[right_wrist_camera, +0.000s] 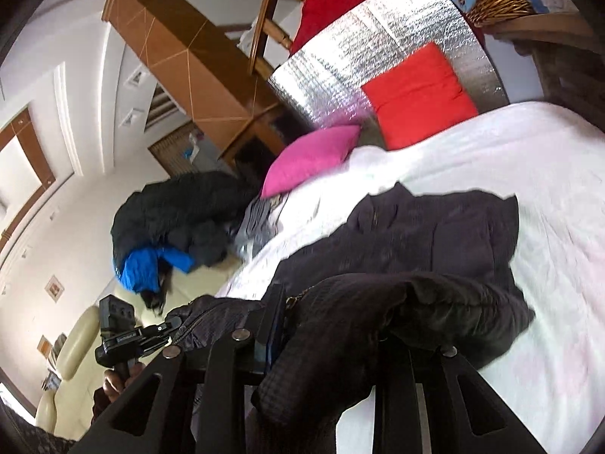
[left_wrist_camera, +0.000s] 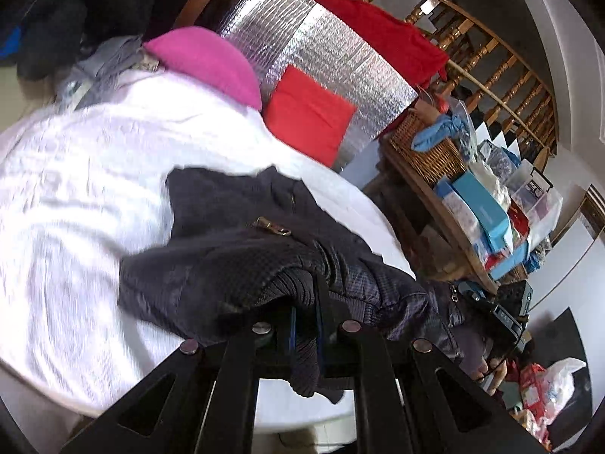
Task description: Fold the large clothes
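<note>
A dark navy quilted jacket (left_wrist_camera: 234,234) lies partly on the white bed sheet (left_wrist_camera: 75,189), with its near edge lifted off it. My left gripper (left_wrist_camera: 304,314) is shut on the jacket's ribbed hem, which hangs down between the fingers. In the right wrist view the jacket (right_wrist_camera: 435,234) drapes over my right gripper (right_wrist_camera: 302,325), which is shut on a thick fold; one finger is hidden under the cloth. Each view shows the other hand-held gripper at the jacket's edge: the right gripper (left_wrist_camera: 469,295) and the left gripper (right_wrist_camera: 172,327).
A pink pillow (left_wrist_camera: 204,60) and a red cushion (left_wrist_camera: 310,113) lean on a silver foil panel (left_wrist_camera: 332,49) at the head of the bed. A wicker basket (left_wrist_camera: 427,143) and boxes crowd a wooden shelf beside it. A dark coat pile with blue lining (right_wrist_camera: 170,227) lies left.
</note>
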### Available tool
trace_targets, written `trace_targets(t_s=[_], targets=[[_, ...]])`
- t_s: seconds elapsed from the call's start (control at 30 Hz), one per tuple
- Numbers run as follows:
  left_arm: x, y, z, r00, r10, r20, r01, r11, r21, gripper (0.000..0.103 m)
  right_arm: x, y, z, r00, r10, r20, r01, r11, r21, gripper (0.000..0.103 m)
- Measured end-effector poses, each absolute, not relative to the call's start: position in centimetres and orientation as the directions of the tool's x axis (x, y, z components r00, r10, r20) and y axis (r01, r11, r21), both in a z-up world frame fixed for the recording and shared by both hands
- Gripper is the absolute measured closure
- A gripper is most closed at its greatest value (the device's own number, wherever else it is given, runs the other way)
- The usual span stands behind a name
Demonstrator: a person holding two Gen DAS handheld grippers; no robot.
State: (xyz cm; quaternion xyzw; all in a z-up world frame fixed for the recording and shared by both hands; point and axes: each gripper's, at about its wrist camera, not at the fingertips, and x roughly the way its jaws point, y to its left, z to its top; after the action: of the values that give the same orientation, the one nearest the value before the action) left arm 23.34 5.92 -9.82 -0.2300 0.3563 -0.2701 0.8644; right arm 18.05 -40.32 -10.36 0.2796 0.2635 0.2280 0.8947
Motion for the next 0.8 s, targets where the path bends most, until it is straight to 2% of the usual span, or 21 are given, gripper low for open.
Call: trace_targets(t_s=[0.43, 0.8], targets=[[32.6, 4.3, -9.9, 0.676, -0.606, -0.418, 0.277, 0.736, -0.618, 0.095, 28.0, -41.9, -11.9, 0.798, 0.517, -0.310, -0.198, 0.710, 0.676, 0.075], [41.3, 4.5, -13.1, 0.695, -0.569, -0.441, 0.175, 0.728, -0.663, 0.095, 36.6, -43.1, -14.4, 0.805, 0.489, -0.336, -0.131, 0.700, 0.702, 0.075]])
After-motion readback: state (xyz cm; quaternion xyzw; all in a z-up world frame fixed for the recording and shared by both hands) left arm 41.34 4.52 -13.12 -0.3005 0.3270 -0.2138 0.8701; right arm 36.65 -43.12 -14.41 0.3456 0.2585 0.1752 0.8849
